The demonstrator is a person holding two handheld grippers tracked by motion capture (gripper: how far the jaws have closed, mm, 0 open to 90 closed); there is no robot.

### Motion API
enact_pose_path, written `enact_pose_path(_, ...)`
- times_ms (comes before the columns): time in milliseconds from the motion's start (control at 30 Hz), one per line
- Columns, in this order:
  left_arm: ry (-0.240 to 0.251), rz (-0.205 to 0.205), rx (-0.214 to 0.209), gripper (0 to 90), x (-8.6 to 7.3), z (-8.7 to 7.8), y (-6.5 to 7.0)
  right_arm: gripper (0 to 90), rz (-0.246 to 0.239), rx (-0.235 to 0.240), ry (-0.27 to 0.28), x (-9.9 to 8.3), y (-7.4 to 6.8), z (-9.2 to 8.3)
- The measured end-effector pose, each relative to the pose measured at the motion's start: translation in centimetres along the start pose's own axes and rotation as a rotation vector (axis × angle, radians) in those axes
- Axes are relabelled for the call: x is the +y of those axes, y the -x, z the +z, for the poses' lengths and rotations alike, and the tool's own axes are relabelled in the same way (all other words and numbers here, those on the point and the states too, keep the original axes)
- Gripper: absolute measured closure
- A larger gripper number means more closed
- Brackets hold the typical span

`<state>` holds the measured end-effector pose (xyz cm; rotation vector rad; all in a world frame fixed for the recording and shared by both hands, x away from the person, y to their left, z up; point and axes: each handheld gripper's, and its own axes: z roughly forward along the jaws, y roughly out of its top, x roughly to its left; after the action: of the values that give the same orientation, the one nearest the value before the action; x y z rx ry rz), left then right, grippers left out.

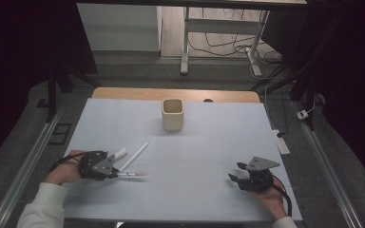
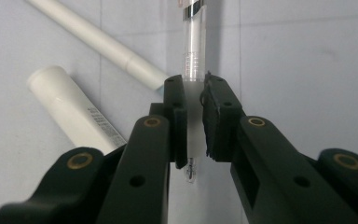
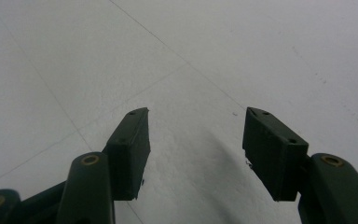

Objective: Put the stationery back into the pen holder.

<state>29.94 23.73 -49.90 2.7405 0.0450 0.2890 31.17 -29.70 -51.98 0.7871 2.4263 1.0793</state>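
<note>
Pale blue table (image 1: 209, 156), beige cup (image 1: 173, 114) at 12 o'clock. Right gripper (image 1: 237, 173), 4 o'clock, jaws wide apart, empty. Left gripper (image 2: 195, 100), 8 o'clock, clamped on clear pen (image 2: 193, 60) mid-barrel; two white tubes (image 2: 72, 112) beside. Pen likely light, stiff, slippery: grip barrel middle

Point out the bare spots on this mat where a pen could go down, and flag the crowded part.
Free: the wide stretch between the cup and the right hand-held gripper, and the mat left of the cup. Crowded: the near left, where the left hand-held gripper clamps a clear pen beside a white tube and white marker.
</note>
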Motion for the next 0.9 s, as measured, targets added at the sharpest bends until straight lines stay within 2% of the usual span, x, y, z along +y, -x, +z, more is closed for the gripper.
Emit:
enact_pose_path(167,0.044,-0.065,0.007,79.4,0.4,-0.5,0.0,40.9,0.017,0.014,0.01,0.0,0.0,0.0)
enact_pose_path(300,0.087,-0.094,0.02,79.4,0.7,-1.1,-0.1,41.0,0.02,0.016,0.017,0.1,0.0,-0.1)
enact_pose_path(667,0.203,-0.131,0.076,79.3,2.4,-2.4,-0.1,41.0,0.033,0.023,0.04,0.2,0.0,-0.2)
enact_pose_path(900,0.22,-0.138,0.101,79.3,4.0,-2.3,-0.2,40.6,0.04,0.027,0.048,0.3,-0.2,0.0)
